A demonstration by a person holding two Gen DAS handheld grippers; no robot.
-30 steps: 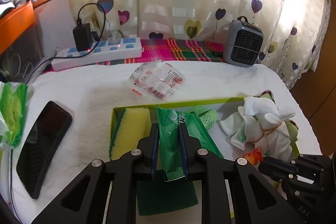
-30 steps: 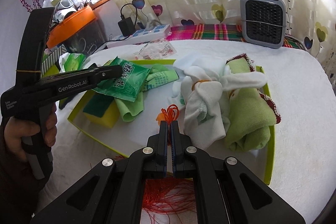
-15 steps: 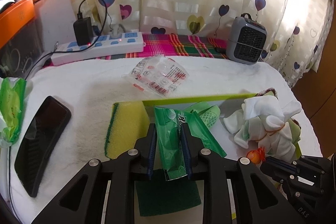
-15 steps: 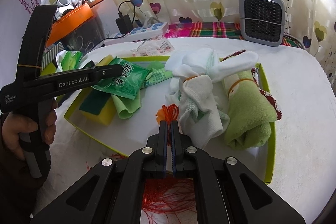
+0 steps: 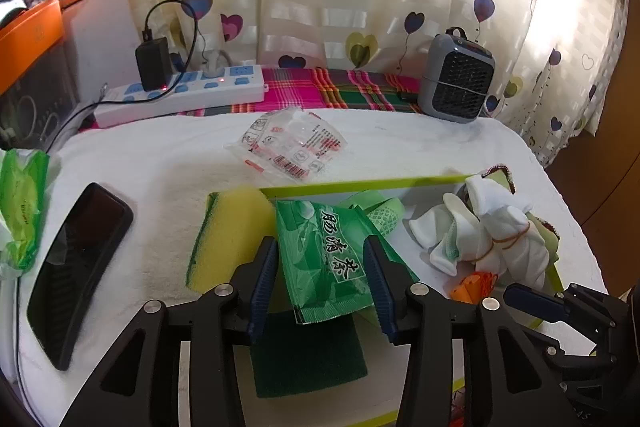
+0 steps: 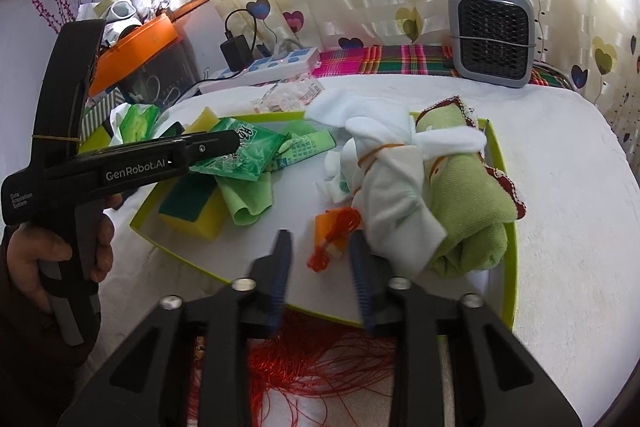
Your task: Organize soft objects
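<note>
Right tool jaws opening around the red tassel in the tray

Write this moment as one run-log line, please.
left hand-held gripper: opening, tea packet between | right hand-held gripper: opening, tassel between | tray

Both tools are matte black plastic. The left gripper has two angular arms with triangular cut-outs, round silver screws at the joints, and fingers lined with ribbed dark-blue pads. The right gripper is built the same way: black arms, silver screws, blue ridged pads. From the right wrist view the left tool shows a pistol-style handle, a tall black fin wrapped by a thin yellow rubber band, white "GenRobot.AI" lettering on its side and small white print near the rear. The hand on the handle comes out of a dark sleeve.
</note>
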